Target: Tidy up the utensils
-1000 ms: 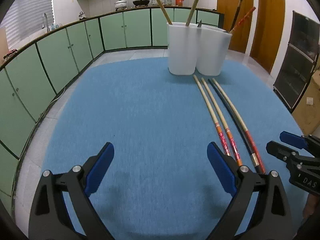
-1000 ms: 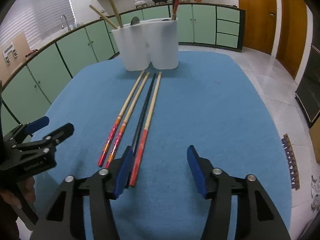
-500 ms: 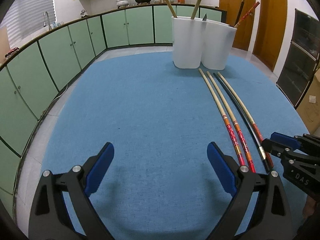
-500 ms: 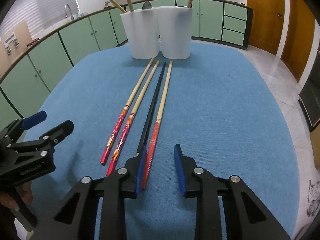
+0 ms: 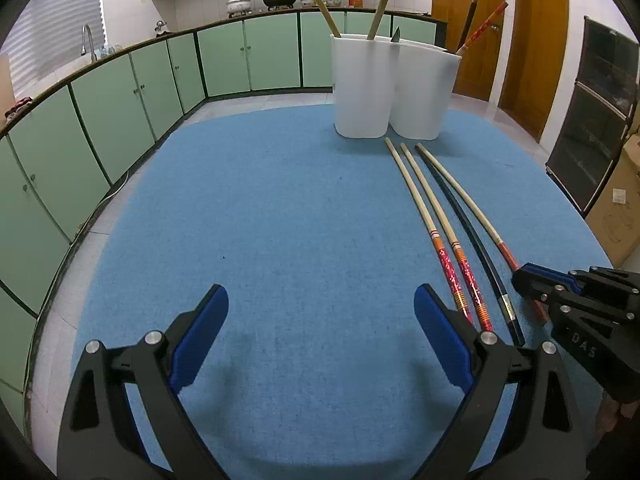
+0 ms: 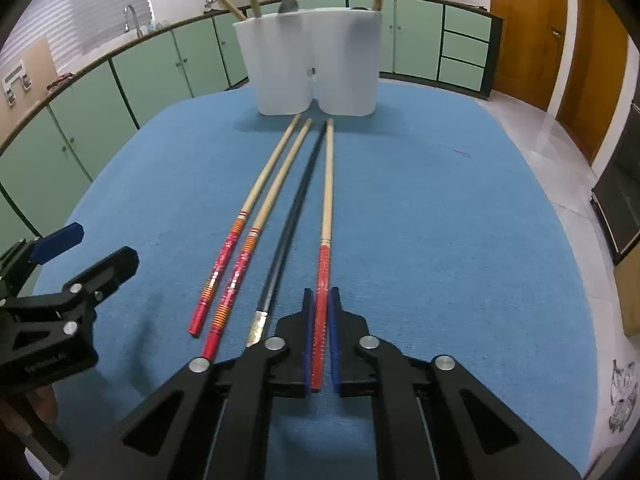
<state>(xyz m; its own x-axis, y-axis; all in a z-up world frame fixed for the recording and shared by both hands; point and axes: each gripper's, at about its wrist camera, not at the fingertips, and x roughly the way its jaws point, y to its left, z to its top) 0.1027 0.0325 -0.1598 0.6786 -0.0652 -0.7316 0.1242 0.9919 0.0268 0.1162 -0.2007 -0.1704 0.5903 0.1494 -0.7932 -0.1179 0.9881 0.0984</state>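
Several chopsticks lie side by side on the blue mat (image 6: 440, 220), pointing at two white holders (image 6: 312, 64). My right gripper (image 6: 320, 300) is shut on the red handle of the rightmost chopstick (image 6: 326, 216), which still rests on the mat. Left of it lie a black chopstick (image 6: 292, 216) and two red-patterned chopsticks (image 6: 244, 236). My left gripper (image 5: 320, 320) is open and empty above bare mat, left of the chopsticks (image 5: 436, 220). The holders (image 5: 388, 88) hold several upright utensils. The right gripper shows at the right edge of the left wrist view (image 5: 532, 276).
Green kitchen cabinets (image 5: 120, 92) curve around the far and left sides. Wooden doors (image 5: 536, 40) stand at the back right. The mat's rounded edge (image 6: 580, 280) drops to tiled floor on the right.
My right gripper has moved forward and closed its jaws onto the rightmost chopstick's red handle. My left gripper has stayed open, drifting slightly forward.
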